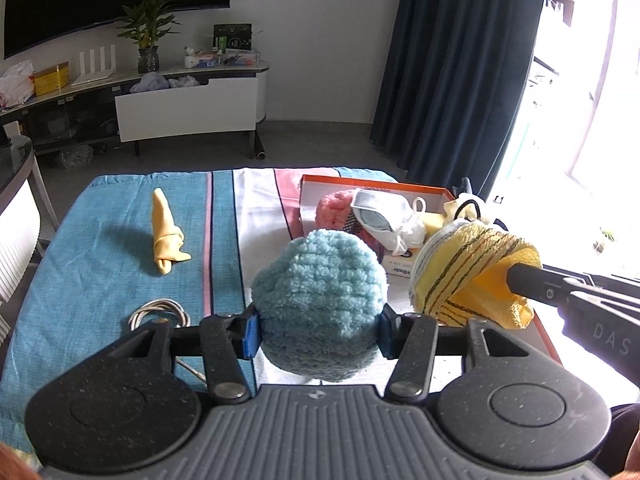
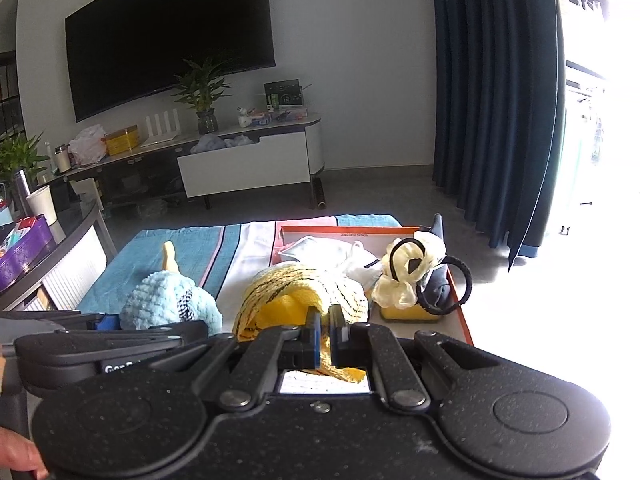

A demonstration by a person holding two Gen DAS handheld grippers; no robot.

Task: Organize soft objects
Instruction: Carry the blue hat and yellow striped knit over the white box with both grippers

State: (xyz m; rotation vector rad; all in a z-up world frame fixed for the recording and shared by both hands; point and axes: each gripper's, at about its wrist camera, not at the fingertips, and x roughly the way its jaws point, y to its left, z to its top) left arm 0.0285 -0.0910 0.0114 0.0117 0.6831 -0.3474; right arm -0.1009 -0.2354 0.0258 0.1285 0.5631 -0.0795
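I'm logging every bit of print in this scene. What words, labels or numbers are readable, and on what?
"DAS", cut off at the frame edge: on the right gripper's body.
"Go", rest hidden: on the left gripper's body.
Small black print on the orange box's rim: too small to read.
Label on the white card in the orange box: upside down, blurred.
Green box on the TV stand: print unreadable.

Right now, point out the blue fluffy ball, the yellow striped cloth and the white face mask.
blue fluffy ball (image 1: 320,292): left wrist view, centre of its front.
yellow striped cloth (image 2: 304,284): right wrist view, striped top fold.
white face mask (image 1: 374,216): left wrist view, middle panel.
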